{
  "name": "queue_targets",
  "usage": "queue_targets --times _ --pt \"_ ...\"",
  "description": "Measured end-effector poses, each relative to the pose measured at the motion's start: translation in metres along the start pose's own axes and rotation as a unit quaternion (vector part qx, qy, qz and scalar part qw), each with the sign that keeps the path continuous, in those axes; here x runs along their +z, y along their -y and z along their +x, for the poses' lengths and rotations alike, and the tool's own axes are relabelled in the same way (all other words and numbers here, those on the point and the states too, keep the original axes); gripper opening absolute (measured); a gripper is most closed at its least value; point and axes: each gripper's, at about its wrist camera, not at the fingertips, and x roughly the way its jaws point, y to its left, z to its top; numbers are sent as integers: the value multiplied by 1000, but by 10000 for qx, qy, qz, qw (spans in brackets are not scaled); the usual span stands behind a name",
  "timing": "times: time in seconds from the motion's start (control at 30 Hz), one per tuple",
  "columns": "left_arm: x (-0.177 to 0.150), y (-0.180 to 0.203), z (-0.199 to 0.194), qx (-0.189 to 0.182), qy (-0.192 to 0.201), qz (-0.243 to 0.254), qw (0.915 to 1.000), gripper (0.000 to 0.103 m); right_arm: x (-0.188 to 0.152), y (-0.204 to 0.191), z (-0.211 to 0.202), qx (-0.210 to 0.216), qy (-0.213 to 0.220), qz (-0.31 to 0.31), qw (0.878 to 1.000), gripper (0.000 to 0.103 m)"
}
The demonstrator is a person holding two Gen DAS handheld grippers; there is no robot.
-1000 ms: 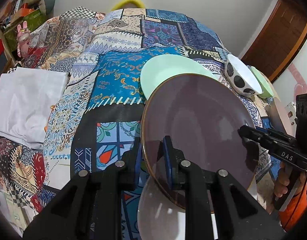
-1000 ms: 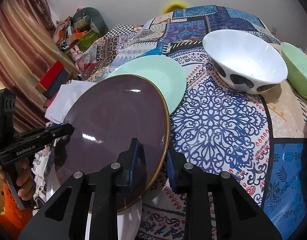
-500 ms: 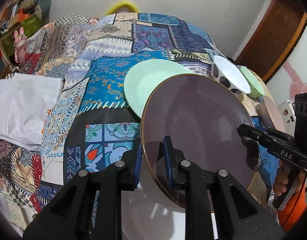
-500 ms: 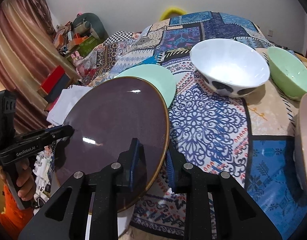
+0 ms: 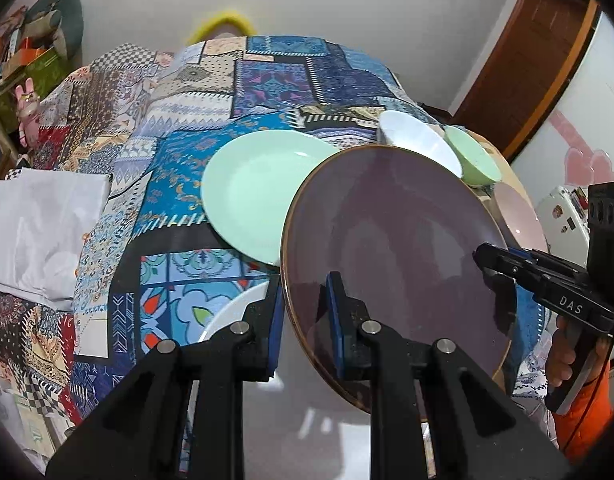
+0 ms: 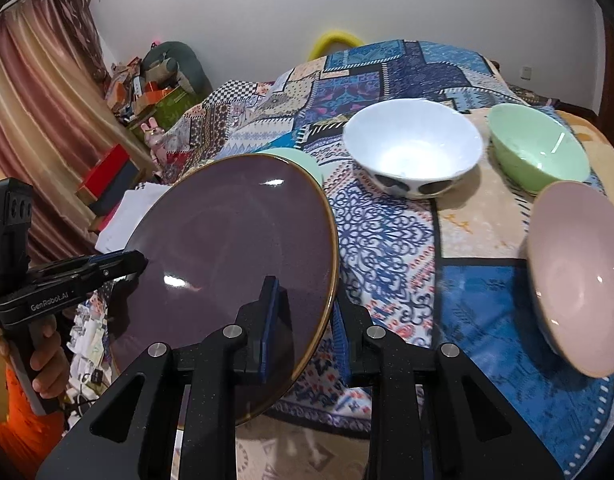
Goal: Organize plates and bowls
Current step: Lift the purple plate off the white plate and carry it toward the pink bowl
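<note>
Purple plate [image 5: 395,248], gold-rimmed and tilted, hangs in the air above the patchwork bedspread [image 5: 267,76], pinched on opposite edges by both tools. On its near-left rim the left gripper [image 5: 305,322] is clamped, one blue-padded finger in front of the face and the other behind it. On the opposite rim the right gripper [image 6: 303,326] grips the same way — in the left wrist view its black fingers close on the plate's far right edge, with a hand in an orange sleeve [image 5: 579,404] on the handle.

Just behind the purple plate, partly hidden by it, a mint plate [image 5: 259,192] lies flat on the bedspread. Below the purple plate, at its near-left edge, a white plate [image 5: 235,308] shows under the left gripper's fingers. Beyond the purple plate to its right stands a white bowl with dark spots [image 6: 413,152], and just right of that a green bowl [image 6: 537,148]; a pink bowl [image 6: 579,276] sits nearer, well to the purple plate's right, tilted so its inside faces the right wrist camera.

Far to the purple plate's left a white cloth [image 5: 39,232] lies on the bedspread — and past it a pink rabbit toy [image 5: 27,104] sits near the cluttered corner.
</note>
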Motion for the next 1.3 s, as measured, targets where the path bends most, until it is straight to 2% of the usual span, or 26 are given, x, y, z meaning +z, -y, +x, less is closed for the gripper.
queue_targets --times 0.5,1.0,1.3 --pt "-3 52 -6 -166 -111 222 9996 20 -15 29 -37 -131 194 179 9996 23" --pt "-12 95 28 -257 -501 246 9981 20 -33 72 -50 -248 175 464 9985 23" --pt "-14 103 55 -224 -771 278 9964 20 -41 88 -38 -256 -25 603 9979 23"
